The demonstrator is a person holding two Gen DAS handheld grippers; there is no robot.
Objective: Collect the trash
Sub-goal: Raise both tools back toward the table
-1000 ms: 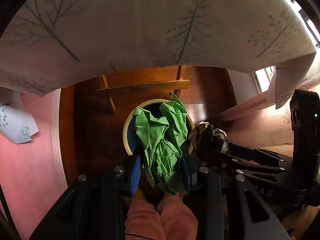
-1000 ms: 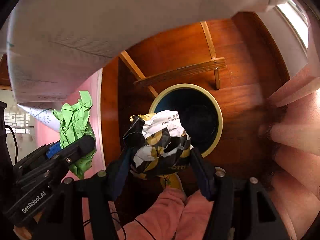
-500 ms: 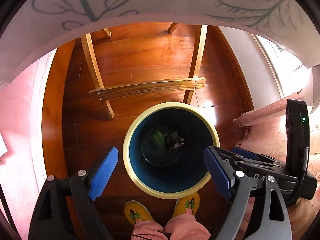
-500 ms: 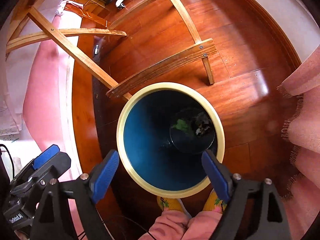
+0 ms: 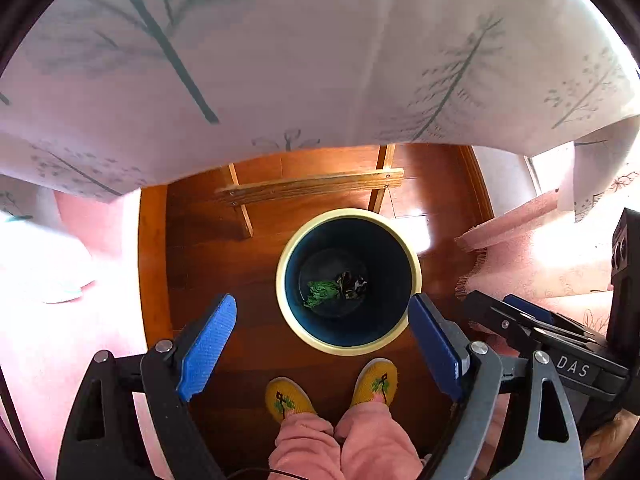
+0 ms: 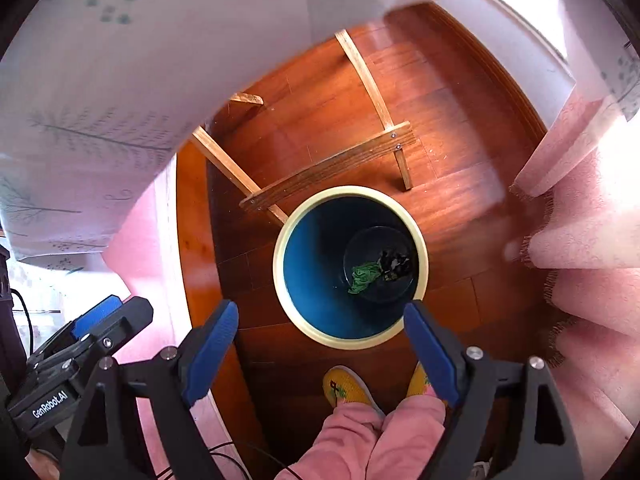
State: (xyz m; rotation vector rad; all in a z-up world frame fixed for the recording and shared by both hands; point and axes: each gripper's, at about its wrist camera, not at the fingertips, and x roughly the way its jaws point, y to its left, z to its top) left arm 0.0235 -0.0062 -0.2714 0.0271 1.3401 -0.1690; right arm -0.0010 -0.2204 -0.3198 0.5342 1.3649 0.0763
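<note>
Between and just beyond the spread blue fingers (image 5: pixel 208 344) of the left gripper (image 5: pixel 324 344), a round bin (image 5: pixel 416 264) with a cream rim and blue inside stands on the dark wood floor (image 5: pixel 200 264). The fingers are wide apart with nothing between them. At the bottom of the bin lie a crumpled green paper (image 5: pixel 320 292) and, touching it on the side of the right-hand finger, a dark crumpled wrapper (image 5: pixel 353 282). Nearer than the fingers, two yellow slippers (image 5: pixel 374 380) and pink trouser legs (image 5: pixel 344 444) show. Beyond the bin a wooden frame (image 5: pixel 308 186) rests on the floor, and a pale tree-print cloth (image 5: pixel 280 60) hangs over the far side.

In the right wrist view, the right gripper (image 6: pixel 320 344) hangs over the same bin (image 6: pixel 280 240), its blue fingers (image 6: pixel 214 344) also wide apart and empty. The green paper (image 6: pixel 365 274) and the dark wrapper (image 6: pixel 394 262) lie side by side on the bin's floor, beyond the fingers. The left gripper (image 6: pixel 80 344) shows beside the left-hand finger. A pink fringed cloth (image 6: pixel 580 264) lies out past the right-hand finger.
</note>
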